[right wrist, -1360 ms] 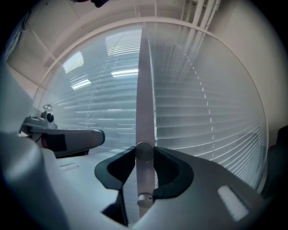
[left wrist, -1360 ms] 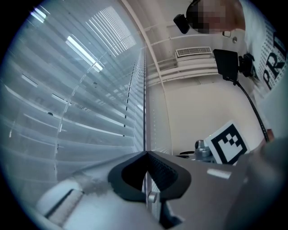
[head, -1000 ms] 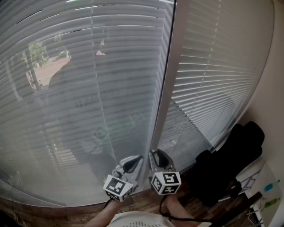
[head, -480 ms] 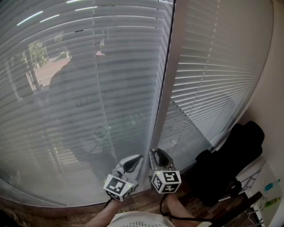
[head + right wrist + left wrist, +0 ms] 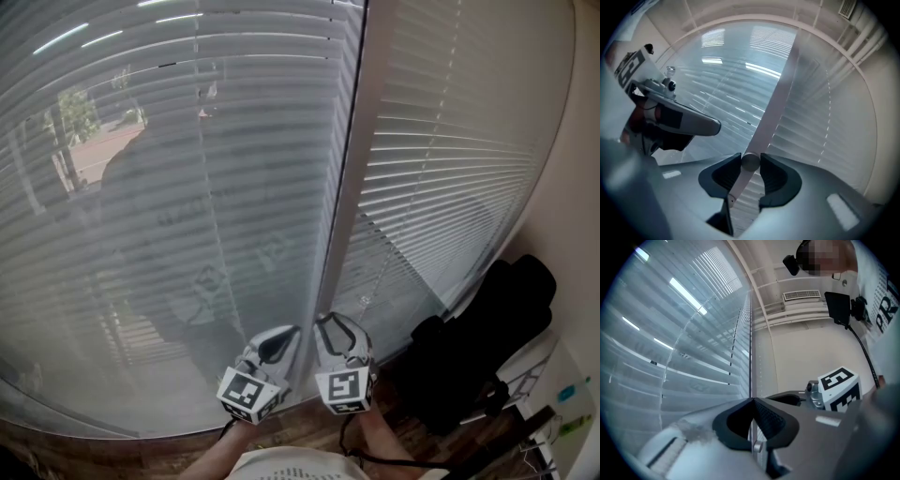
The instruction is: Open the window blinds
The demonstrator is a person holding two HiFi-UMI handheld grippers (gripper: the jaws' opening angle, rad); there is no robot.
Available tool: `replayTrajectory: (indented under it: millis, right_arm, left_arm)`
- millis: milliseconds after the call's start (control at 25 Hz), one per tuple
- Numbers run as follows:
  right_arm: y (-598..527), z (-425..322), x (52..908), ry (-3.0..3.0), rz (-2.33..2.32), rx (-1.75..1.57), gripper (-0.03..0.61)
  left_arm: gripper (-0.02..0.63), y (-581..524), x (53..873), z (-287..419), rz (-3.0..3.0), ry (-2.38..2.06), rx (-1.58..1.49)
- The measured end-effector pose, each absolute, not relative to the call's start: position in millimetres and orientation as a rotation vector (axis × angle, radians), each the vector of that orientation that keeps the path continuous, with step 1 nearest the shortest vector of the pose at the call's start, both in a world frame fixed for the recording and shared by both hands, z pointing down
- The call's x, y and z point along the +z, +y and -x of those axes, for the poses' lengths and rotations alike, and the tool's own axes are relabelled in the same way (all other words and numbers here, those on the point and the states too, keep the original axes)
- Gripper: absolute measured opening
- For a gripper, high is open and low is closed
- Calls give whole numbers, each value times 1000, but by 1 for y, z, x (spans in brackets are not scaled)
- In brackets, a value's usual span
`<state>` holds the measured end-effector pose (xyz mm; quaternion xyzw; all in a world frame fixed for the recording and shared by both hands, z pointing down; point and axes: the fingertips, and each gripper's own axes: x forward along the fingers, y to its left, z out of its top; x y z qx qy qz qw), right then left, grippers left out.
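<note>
Left gripper view: blinds (image 5: 693, 357); "PR" shirt (image 5: 887, 310)

Left gripper (image 5: 280, 340) beside right gripper (image 5: 335, 335), before window blinds (image 5: 187, 187)

Both tools are pale grey plastic shells with smooth, rounded shoulders. The left tongs (image 5: 752, 400) and the right tongs (image 5: 750, 162) carry black pads (image 5: 772, 420) shaped like curved wedges, finely ribbed on the inner face. A small silver screw (image 5: 757, 445) sits at the root of the left pair. The right cube (image 5: 343, 389) and the left cube (image 5: 247, 396) are white with black square markers. The person wears a white top (image 5: 882, 305) with black lettering, a black box (image 5: 836, 308) on it, and a thin black cable (image 5: 862, 350) runs down from the box.
</note>
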<state>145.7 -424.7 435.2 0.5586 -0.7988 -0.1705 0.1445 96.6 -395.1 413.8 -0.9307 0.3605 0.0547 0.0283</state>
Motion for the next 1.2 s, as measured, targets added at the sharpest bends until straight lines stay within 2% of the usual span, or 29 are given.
replayTrajectory:
  millis: [280, 440, 1200]
  right_arm:
    - [-428, -138, 438, -2041, -1449, -808, 137]
    - [-431, -137, 440, -2012, -1426, -860, 137]
    - [-429, -142, 438, -2242, -1563, -610, 133]
  left_arm:
    - [-8, -394, 414, -98, 2874, 1094, 166]
    - [-8, -394, 414, -96, 2870, 1132, 150]
    - [-8, -396, 417, -101, 2869, 1142, 144]
